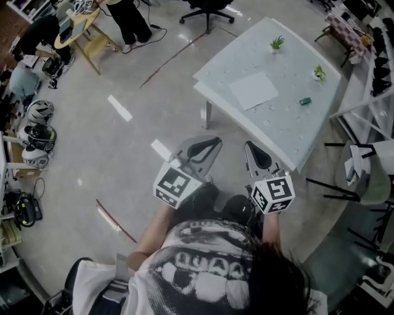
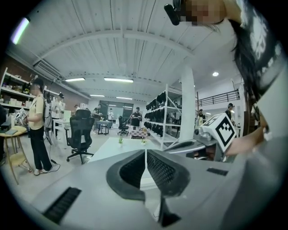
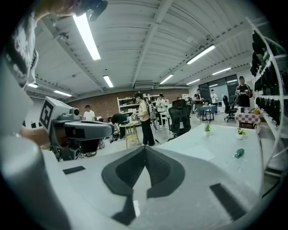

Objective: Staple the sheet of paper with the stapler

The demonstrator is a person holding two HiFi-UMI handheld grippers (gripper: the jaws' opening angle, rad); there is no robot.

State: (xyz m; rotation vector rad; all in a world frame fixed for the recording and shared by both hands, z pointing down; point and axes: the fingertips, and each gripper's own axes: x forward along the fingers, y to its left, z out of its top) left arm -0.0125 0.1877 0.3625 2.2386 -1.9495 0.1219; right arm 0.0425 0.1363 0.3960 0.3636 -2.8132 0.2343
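Note:
A white sheet of paper (image 1: 253, 90) lies flat on the white table (image 1: 289, 135), with a small green stapler (image 1: 305, 101) to its right. Both grippers hover over the floor, short of the table's near edge. My left gripper (image 1: 215, 141) is shut with nothing between its jaws. Beside it, my right gripper (image 1: 248, 146) is shut and empty too. In the right gripper view the paper (image 3: 196, 151) and the stapler (image 3: 239, 153) lie well ahead of the shut right gripper (image 3: 145, 148). The left gripper view shows the shut left gripper (image 2: 145, 151) aimed at the table (image 2: 110, 150).
Two small potted plants (image 1: 277, 43) (image 1: 319, 72) stand on the table's far part. A black office chair (image 1: 206, 9) and a standing person (image 1: 132, 18) are beyond it. Helmets (image 1: 37, 135) line the left wall. Racks and a chair (image 1: 369, 178) crowd the right side.

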